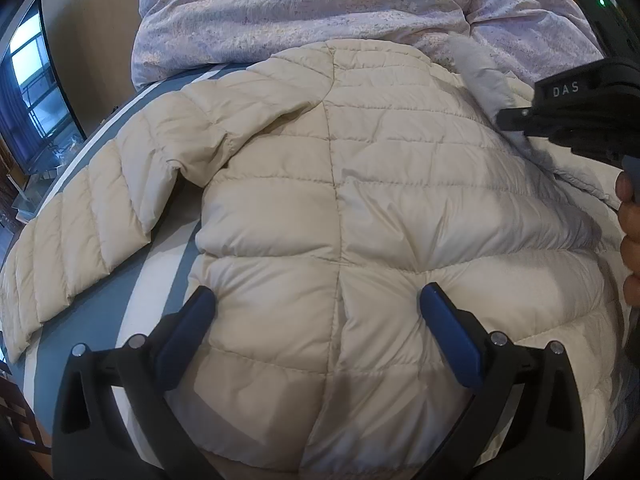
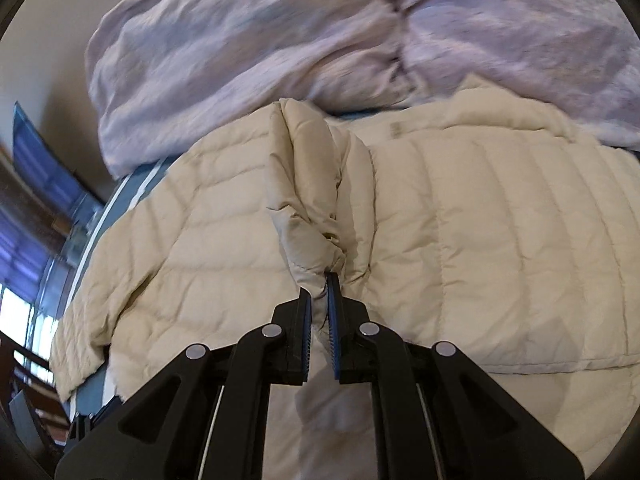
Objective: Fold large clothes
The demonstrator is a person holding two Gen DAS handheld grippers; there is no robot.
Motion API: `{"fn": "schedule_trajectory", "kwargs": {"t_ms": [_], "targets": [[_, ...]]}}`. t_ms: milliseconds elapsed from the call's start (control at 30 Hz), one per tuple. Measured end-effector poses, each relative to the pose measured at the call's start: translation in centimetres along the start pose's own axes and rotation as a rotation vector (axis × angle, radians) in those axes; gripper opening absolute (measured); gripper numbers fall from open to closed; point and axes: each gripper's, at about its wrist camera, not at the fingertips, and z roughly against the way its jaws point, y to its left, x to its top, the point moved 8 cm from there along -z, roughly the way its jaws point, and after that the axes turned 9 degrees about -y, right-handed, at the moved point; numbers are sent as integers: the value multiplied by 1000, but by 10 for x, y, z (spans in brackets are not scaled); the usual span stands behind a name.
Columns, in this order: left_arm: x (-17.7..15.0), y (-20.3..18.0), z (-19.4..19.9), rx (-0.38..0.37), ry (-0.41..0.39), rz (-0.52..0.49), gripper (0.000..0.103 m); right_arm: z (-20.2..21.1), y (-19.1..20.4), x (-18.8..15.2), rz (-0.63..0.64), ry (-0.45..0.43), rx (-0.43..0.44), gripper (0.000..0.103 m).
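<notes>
A cream quilted puffer jacket [image 1: 320,184] lies spread on the bed, one sleeve [image 1: 80,232] stretched out to the left. My left gripper [image 1: 316,300] is open, its blue pads [image 1: 192,320] set wide apart and pressing down into the jacket's lower part. In the right wrist view my right gripper [image 2: 319,294] is shut on a bunched fold of the jacket [image 2: 316,216], lifted into a ridge above the rest of the garment [image 2: 480,240]. The right gripper's black body [image 1: 572,96] and a hand [image 1: 630,220] show at the right edge of the left wrist view.
The jacket rests on a blue and white striped sheet [image 1: 120,320]. A crumpled lilac duvet [image 1: 300,8] is piled behind it. A screen [image 1: 32,92] stands beside the bed on the left, against a beige wall.
</notes>
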Motion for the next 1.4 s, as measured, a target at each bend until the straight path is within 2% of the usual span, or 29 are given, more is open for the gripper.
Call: {"fn": "schedule_trajectory", "kwargs": {"t_ms": [133, 200, 267, 300, 367, 500, 567, 767, 900, 1100, 1267, 1333, 1400], "targets": [[0, 0, 0, -1, 0, 0, 101, 13, 13, -1, 16, 6, 59, 36], [0, 0, 0, 0, 0, 0, 101, 24, 13, 8, 7, -30, 81, 46], [0, 0, 0, 0, 0, 0, 101, 39, 2, 21, -12, -102, 67, 57], [0, 0, 0, 0, 0, 0, 101, 45, -12, 28, -29, -140, 28, 59], [0, 0, 0, 0, 0, 0, 101, 48, -35, 31, -68, -160, -28, 61], [0, 0, 0, 0, 0, 0, 101, 34, -86, 19, -61, -130, -263, 61], [0, 0, 0, 0, 0, 0, 101, 25, -93, 11, -45, -104, -312, 67], [0, 1, 0, 0, 1, 1, 101, 5, -85, -3, 18, -82, -367, 87], [1, 1, 1, -2, -1, 3, 101, -2, -80, -6, 69, -96, -419, 91], [3, 5, 7, -2, -9, 20, 101, -5, -87, -3, 30, -82, -389, 97], [4, 37, 33, 3, -44, 76, 101, -6, -87, -2, 26, -77, -378, 101], [3, 60, 43, 35, -52, 85, 101, -8, -86, -2, 28, -74, -374, 102], [0, 95, 53, 74, -55, 137, 101, -9, -85, -2, 30, -73, -374, 102]]}}
